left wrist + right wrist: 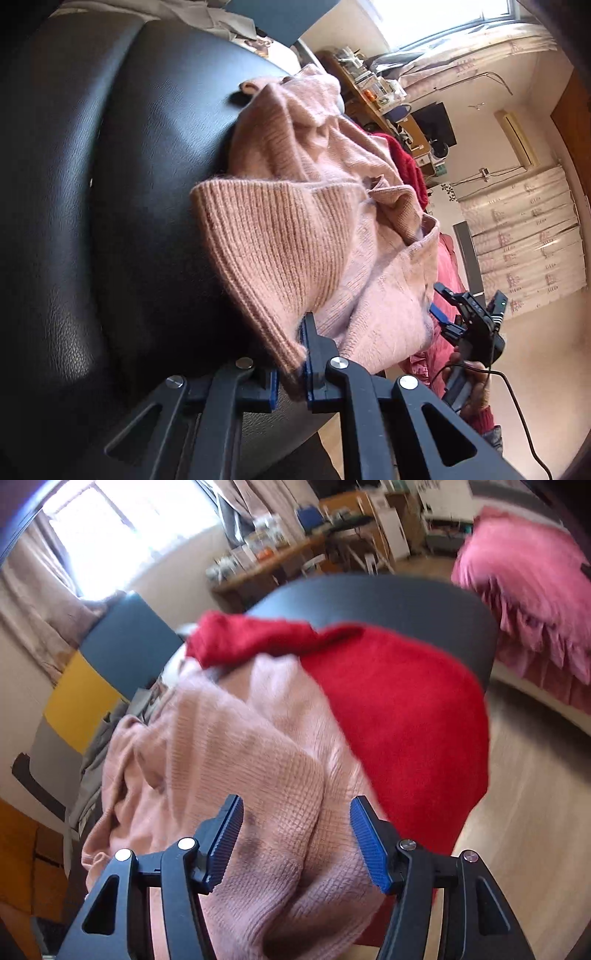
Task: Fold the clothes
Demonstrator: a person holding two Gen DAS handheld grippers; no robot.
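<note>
My left gripper [291,373] pinches the ribbed hem of the rumpled pale-pink knit sweater [314,229], which lies heaped on the black leather seat [110,221] beside a red fuzzy garment [399,716]. My right gripper [297,843], jaws spread, hovers over a pink fold; I'd clamp low on one layer, then draw both hands apart evenly.

my left gripper [291,369] pinches the fuzzy ribbed hem of the pink knit sweater [295,221], cloth lying on the glossy, grained black leather seat [110,221]; beside the sweater, a fluffy red knit garment [399,716].
</note>
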